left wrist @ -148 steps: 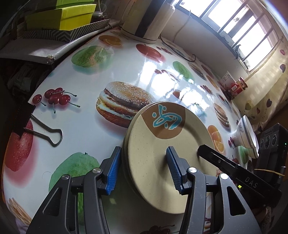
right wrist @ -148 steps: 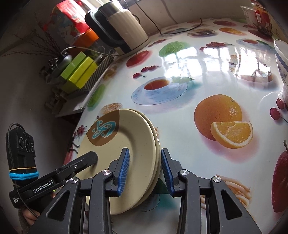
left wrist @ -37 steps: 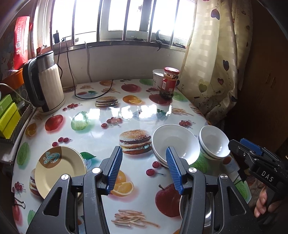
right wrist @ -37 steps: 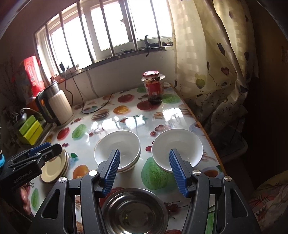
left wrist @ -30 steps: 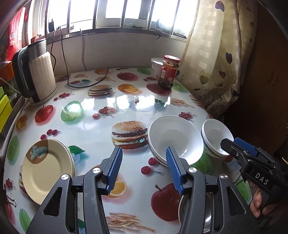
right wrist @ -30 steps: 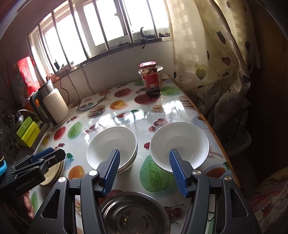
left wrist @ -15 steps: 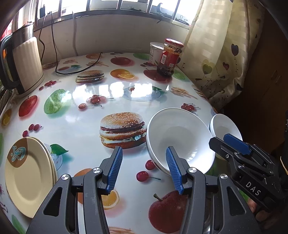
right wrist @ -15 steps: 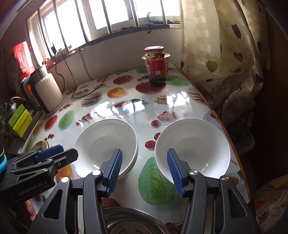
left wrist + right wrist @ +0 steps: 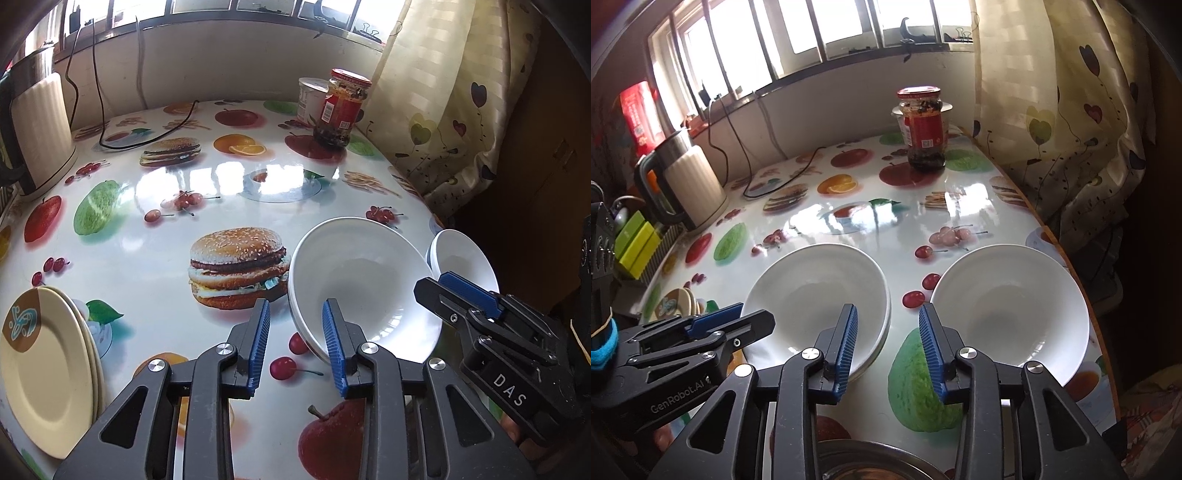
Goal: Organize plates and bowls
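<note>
Task status: plates appear sorted. A stack of cream plates is seen at the lower left of the left wrist view, edges roughly aligned; judged done.

Bowls judged outstanding. In the right wrist view two groups are seen, apart from each other: a stacked white bowl pair at centre left (a second rim is visible beneath) and a single white bowl at centre right. A steel bowl is partly visible at the bottom edge.

Left gripper: jaws partly open, nothing held. Its right finger sits over the near rim of the stacked pair, its left finger outside the rim; contact cannot be told.

Right gripper: jaws partly open, empty, held over the tablecloth between the two bowl groups.

Judgement: remaining work is to nest the white bowls into one stack and place the steel bowl.
</note>
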Tool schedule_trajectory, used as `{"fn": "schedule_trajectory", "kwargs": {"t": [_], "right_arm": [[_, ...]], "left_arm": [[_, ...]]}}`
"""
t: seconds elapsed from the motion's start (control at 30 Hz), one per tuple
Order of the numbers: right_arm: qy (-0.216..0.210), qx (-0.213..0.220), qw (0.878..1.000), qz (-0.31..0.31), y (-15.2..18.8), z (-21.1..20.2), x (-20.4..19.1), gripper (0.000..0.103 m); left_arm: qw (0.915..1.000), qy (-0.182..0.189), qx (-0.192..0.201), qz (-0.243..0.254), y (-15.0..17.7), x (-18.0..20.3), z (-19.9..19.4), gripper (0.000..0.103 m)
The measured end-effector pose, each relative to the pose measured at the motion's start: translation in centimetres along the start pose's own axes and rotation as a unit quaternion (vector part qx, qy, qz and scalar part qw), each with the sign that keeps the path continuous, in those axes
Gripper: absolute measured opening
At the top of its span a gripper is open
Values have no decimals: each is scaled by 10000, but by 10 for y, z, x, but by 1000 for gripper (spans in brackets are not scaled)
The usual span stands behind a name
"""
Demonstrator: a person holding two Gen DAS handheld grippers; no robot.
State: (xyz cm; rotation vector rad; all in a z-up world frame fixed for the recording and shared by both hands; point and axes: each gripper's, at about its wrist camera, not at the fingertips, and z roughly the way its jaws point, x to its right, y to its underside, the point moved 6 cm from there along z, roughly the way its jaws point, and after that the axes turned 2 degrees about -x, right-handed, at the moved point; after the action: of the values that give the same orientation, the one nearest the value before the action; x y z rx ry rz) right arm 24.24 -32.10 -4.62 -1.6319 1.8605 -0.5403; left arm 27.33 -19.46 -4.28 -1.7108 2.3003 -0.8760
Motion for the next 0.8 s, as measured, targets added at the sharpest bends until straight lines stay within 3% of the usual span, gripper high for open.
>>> {"fn": "schedule_trajectory", "kwargs": {"t": [0.3, 0.57, 0.8], "right_arm": [[-97, -79, 9999, 7, 2, 6, -4, 22], [-40, -57, 10000, -69, 2, 7, -5, 13], [-13, -41, 10000, -81, 2, 8, -4, 12]], "left_arm": [[10000, 11, 3, 89, -1, 3, 1, 17], [9999, -23, 19, 106, 0, 3, 1, 16], [9999, -45, 28, 124, 0, 3, 1, 16]]}}
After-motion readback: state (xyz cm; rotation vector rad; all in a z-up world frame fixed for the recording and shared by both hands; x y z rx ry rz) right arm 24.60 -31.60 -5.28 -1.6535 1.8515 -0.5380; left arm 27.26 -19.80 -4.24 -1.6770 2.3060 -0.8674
